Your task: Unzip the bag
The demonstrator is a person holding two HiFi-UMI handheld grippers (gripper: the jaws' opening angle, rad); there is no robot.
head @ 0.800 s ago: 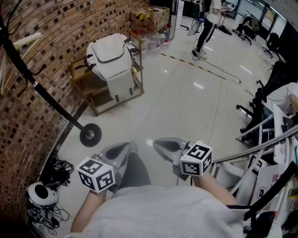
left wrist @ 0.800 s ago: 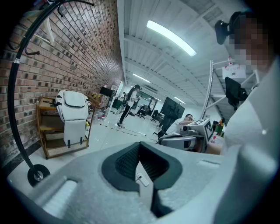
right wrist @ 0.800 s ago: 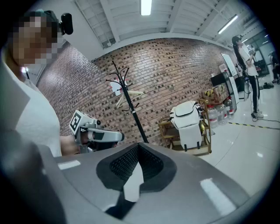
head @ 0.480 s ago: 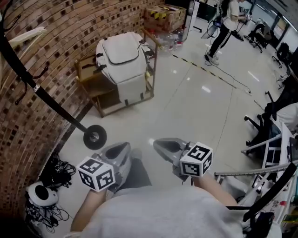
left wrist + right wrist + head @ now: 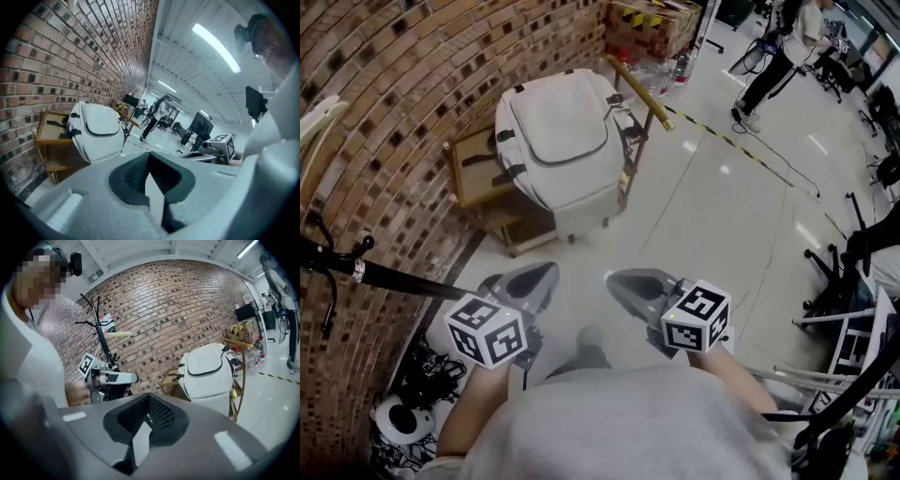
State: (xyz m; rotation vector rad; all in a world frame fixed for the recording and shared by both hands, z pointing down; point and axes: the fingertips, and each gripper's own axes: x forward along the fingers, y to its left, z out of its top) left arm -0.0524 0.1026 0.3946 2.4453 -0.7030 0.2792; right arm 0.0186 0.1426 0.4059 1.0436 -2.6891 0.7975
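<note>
A white backpack (image 5: 567, 145) with a dark zip line stands upright on a low wooden rack (image 5: 473, 169) against the brick wall. It also shows in the left gripper view (image 5: 93, 133) and the right gripper view (image 5: 208, 369). My left gripper (image 5: 542, 277) and right gripper (image 5: 621, 281) hover side by side over the floor, well short of the bag. Both are shut with nothing between the jaws, as the left gripper's tips (image 5: 149, 157) and the right gripper's tips (image 5: 148, 401) meet. The left gripper (image 5: 110, 378) is seen from the right one.
A black coat-stand pole (image 5: 384, 277) crosses at the left. Cables and a white round device (image 5: 403, 422) lie by the wall. Cardboard boxes (image 5: 652, 23) and bottles sit behind the rack. A person (image 5: 787, 42) walks at the far right; chairs (image 5: 853, 272) stand at the right.
I have moved closer to the backpack, which now looks larger and nearer. The coat stand's round base has left the view. Both grippers keep their pose and stay shut.
</note>
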